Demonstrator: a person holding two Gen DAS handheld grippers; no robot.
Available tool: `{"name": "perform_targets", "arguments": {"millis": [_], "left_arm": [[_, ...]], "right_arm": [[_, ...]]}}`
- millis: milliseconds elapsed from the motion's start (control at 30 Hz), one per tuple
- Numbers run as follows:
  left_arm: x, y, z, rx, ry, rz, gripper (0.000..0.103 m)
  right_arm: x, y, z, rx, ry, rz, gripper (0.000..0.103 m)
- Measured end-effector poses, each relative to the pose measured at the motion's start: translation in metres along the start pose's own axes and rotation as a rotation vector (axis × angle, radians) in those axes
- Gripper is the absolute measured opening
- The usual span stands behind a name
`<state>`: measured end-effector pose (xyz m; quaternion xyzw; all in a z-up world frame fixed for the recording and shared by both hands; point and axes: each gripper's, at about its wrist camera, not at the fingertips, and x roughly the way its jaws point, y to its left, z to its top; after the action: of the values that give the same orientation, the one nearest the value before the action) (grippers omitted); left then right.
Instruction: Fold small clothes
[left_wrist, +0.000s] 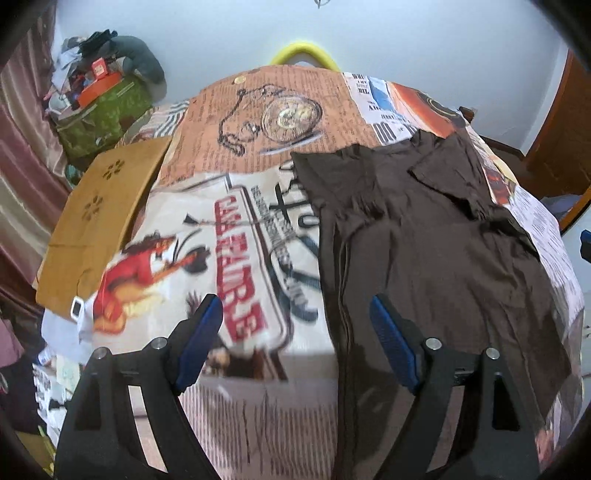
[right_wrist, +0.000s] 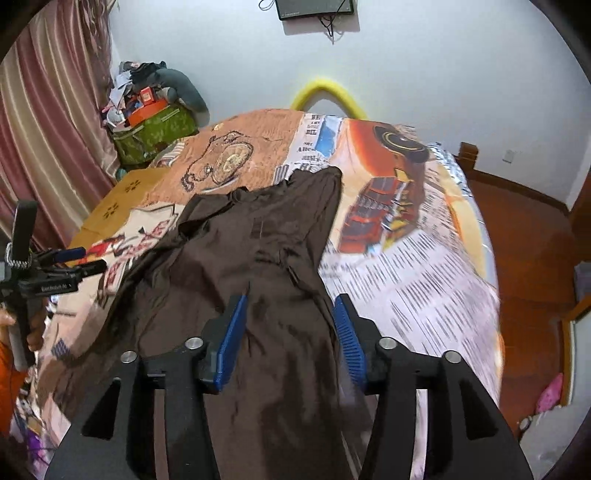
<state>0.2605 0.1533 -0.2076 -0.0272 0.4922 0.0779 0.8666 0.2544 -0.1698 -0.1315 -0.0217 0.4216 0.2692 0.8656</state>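
A dark brown garment (left_wrist: 424, 251) lies spread and wrinkled on the printed bedsheet (left_wrist: 236, 236), with its collar end toward the far side. It also shows in the right wrist view (right_wrist: 258, 266). My left gripper (left_wrist: 295, 314) is open above the garment's left edge, holding nothing. My right gripper (right_wrist: 290, 314) is open above the garment's near right part, holding nothing. The left gripper also shows from the side at the left of the right wrist view (right_wrist: 79, 258).
A flat tan cloth (left_wrist: 99, 221) lies on the bed's left side. A green bag piled with clutter (right_wrist: 155, 129) stands by the curtain. A yellow foam arc (right_wrist: 325, 92) rises behind the bed. Wooden floor (right_wrist: 528, 266) lies to the right.
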Motion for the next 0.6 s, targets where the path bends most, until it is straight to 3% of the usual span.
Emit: {"name": "perform_targets", "arguments": {"millis": [100, 333, 433, 533, 600], "left_arm": [[0.001, 0.002, -0.019, -0.012, 0.045, -0.018, 0.082], [0.02, -0.004, -0.06, -0.013, 0.164, -0.064, 0.082], [0.027, -0.012, -0.073, 0.006, 0.202, -0.102, 0.07], [0.026, -0.02, -0.079, 0.035, 0.166, -0.115, 0.064], [0.024, -0.022, -0.081, 0.037, 0.155, -0.154, 0.045]], "right_arm": [[-0.007, -0.001, -0.016, -0.012, 0.015, -0.014, 0.058], [0.025, -0.022, -0.062, 0.034, 0.157, -0.059, 0.058], [0.043, -0.03, -0.08, 0.044, 0.208, -0.065, 0.058], [0.055, -0.032, -0.092, 0.041, 0.224, -0.069, 0.058], [0.059, -0.03, -0.092, 0.018, 0.22, -0.083, 0.058]]}}
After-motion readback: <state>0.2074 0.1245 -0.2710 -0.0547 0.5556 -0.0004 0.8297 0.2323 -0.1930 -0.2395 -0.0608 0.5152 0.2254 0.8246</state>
